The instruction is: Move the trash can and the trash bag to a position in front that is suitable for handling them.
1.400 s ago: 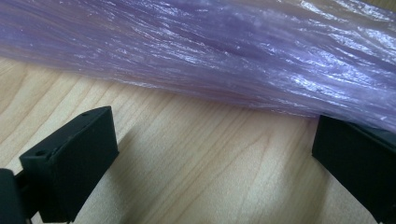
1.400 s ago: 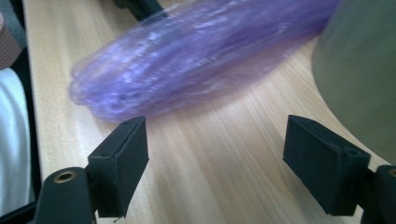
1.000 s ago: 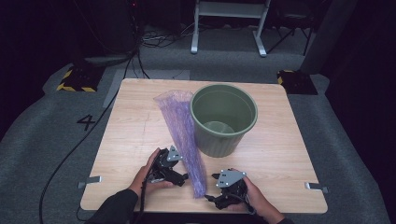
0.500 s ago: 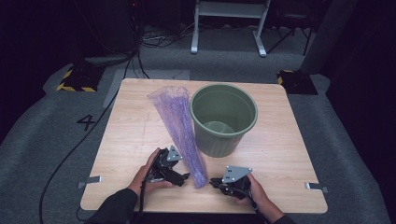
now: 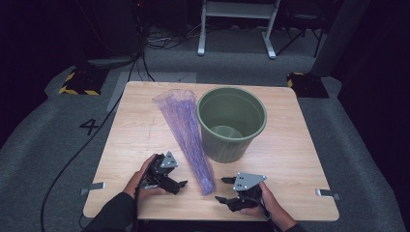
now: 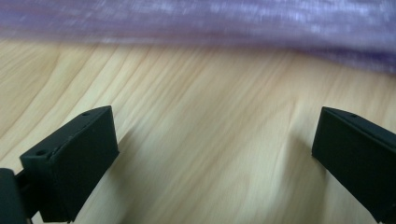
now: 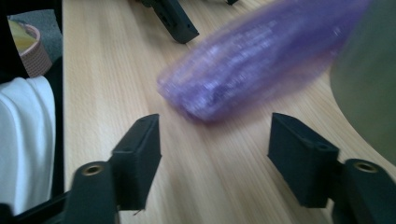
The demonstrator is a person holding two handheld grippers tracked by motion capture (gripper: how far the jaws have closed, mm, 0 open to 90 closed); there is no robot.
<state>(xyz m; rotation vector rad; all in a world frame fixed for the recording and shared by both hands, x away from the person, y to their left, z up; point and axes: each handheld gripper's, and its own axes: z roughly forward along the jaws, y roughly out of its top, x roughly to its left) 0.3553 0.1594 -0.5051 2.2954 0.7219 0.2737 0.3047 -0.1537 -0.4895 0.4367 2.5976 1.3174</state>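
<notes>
A long purple plastic bag [image 5: 186, 135] lies on the wooden table [image 5: 300, 154], wide end far, narrow end near. To its right stands a green bucket [image 5: 232, 123], upright and touching the bag's side. My left gripper [image 5: 178, 186] rests left of the narrow end, open, with bare wood between its jaws [image 6: 215, 135] and the bag [image 6: 233, 28] lying ahead. My right gripper [image 5: 222, 189] sits right of the narrow end. Its jaws have just been opening and hold nothing [image 7: 215, 135]; the bag's tip [image 7: 224, 88] lies just past them.
The bucket's wall [image 7: 369, 84] rises close at the right gripper view's right. Metal clamps [image 5: 92, 186] [image 5: 326, 193] stick out at the table's near corners. A black cable [image 5: 63, 164] runs over the grey floor on the left. A white sleeve [image 7: 23, 140] shows beside the right gripper.
The right gripper's jaws closed beside the bag's narrow end and have opened again, with nothing taken. The left gripper shifted slightly next to the bag. The bucket has stayed put.
</notes>
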